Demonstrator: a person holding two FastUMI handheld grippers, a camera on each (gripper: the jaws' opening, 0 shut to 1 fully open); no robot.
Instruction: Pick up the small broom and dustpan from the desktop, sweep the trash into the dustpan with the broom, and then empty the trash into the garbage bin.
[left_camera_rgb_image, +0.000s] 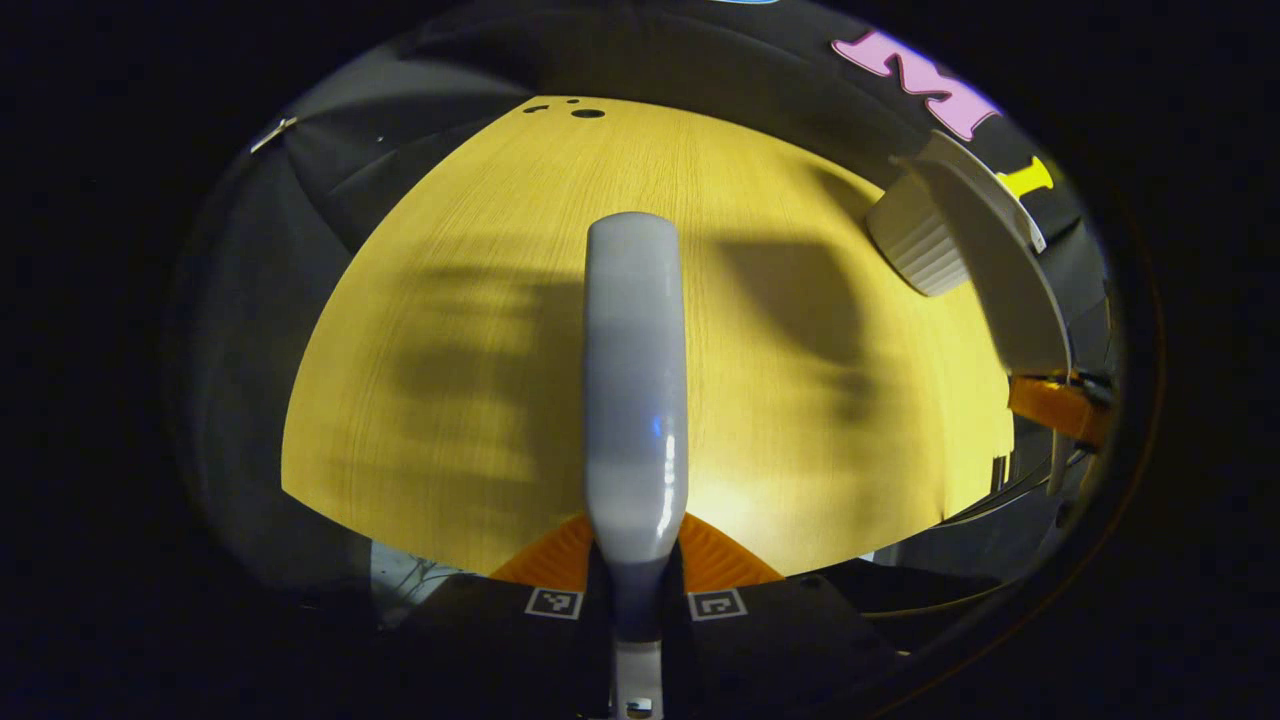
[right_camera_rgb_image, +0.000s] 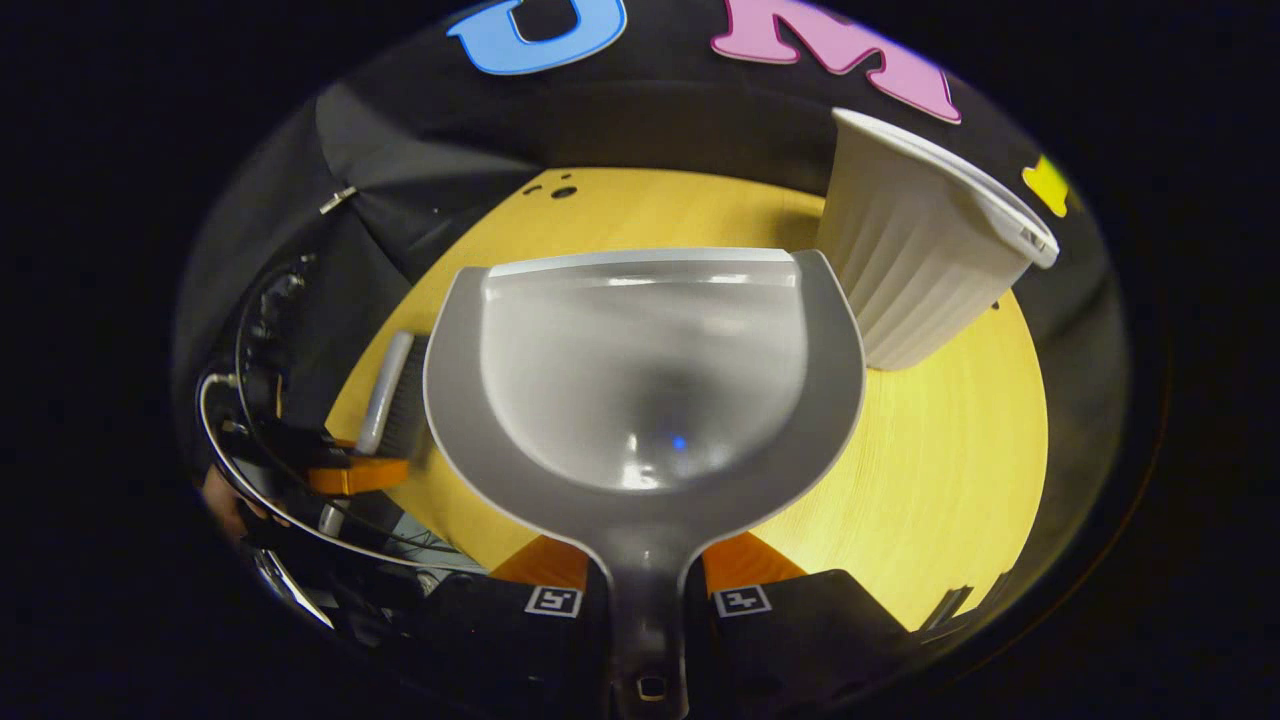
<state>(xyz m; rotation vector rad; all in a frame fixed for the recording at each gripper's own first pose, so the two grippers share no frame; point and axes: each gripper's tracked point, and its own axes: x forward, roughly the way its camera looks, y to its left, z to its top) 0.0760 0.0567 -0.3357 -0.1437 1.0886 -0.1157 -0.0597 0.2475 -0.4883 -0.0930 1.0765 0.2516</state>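
Observation:
My left gripper (left_camera_rgb_image: 636, 545) is shut on the handle of the small broom (left_camera_rgb_image: 634, 370), whose pale grey back points away over the wooden desktop (left_camera_rgb_image: 450, 300). My right gripper (right_camera_rgb_image: 645, 560) is shut on the handle of the grey dustpan (right_camera_rgb_image: 640, 370), held above the desk with its mouth facing away. I see nothing lying in its bowl. The white ribbed garbage bin (right_camera_rgb_image: 920, 250) stands just beyond the pan's right side. In the right gripper view the broom (right_camera_rgb_image: 395, 395) and the left gripper (right_camera_rgb_image: 355, 475) sit close to the pan's left rim. In the left gripper view the dustpan (left_camera_rgb_image: 1000, 270) shows edge-on in front of the bin (left_camera_rgb_image: 915, 245).
Small round holes (left_camera_rgb_image: 587, 113) mark the desk's far edge by the black cloth wall. Cables (right_camera_rgb_image: 250, 440) and a hand trail behind the left gripper at the desk's near left corner. Shadows of both tools fall across the desktop.

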